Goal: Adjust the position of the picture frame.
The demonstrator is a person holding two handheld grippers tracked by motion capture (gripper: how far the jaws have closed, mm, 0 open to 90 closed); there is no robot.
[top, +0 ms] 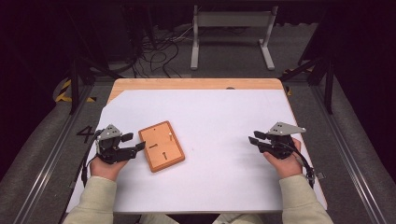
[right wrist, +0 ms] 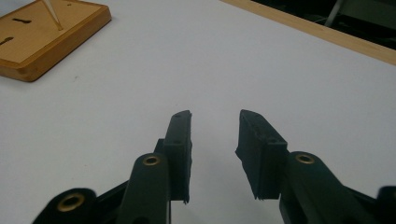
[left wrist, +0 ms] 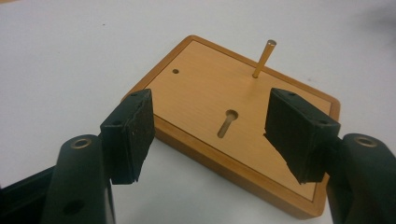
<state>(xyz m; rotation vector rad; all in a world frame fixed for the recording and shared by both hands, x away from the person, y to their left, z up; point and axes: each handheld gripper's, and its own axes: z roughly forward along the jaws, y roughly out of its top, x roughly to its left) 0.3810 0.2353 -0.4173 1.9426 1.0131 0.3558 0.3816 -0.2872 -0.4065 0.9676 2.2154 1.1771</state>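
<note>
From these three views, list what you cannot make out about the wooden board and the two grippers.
- Wooden board, right gripper view: cut off by the top and left edges, so only one corner shows.
- Board's near right corner, left gripper view: hidden behind the left gripper pad.
- Keyhole slots, high view: too small to read their shape or depth.
- Upright pin, high view: a tiny pale speck.
- Right gripper, high view: too small to judge the jaw gap.

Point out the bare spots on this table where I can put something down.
Widest free patch: white sheet between the wooden board and the right tongs, running back to the table's far wooden edge. The near strip between the sleeves is free too. Crowded: left side, where the open left tongs sit beside the board.
</note>
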